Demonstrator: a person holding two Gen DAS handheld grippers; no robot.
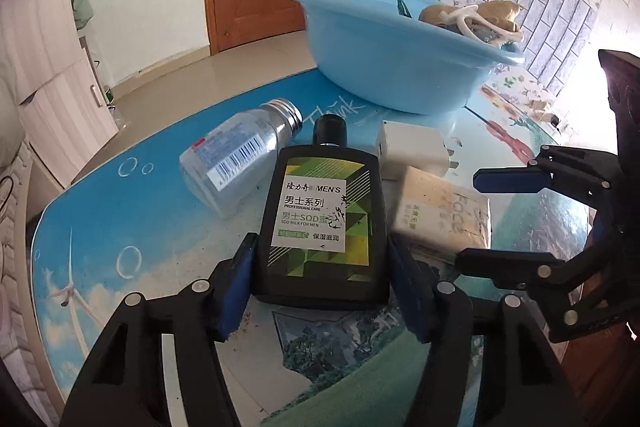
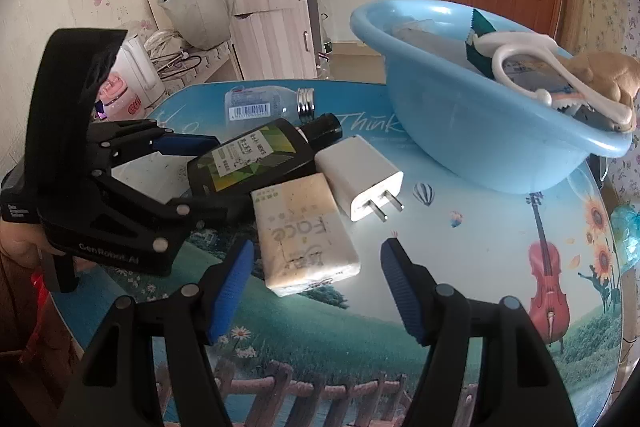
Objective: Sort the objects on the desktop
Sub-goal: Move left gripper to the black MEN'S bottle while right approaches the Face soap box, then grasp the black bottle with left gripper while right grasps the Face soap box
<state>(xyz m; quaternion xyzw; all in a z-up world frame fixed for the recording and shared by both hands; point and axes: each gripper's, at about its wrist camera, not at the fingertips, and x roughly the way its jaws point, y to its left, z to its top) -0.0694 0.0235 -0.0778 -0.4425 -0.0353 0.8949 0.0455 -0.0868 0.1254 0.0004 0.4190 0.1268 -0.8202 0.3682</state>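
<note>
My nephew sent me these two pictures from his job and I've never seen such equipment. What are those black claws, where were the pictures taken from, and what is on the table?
There is no robot here: a person holds one black hand tool with two blue-padded jaws in each hand. Each tool carries a wide-angle camera looking forward along its jaws, so one picture comes from the left tool and one from the right.

The left gripper has its jaws at both sides of a black lotion bottle lying on the picture-covered table; whether it is already squeezing I cannot tell. The right gripper is open and holds nothing, with a pack of face tissues just ahead of it.

Also on the table: a white charger plug, a clear bottle lying on its side, and a blue basin with several things in it.
</note>
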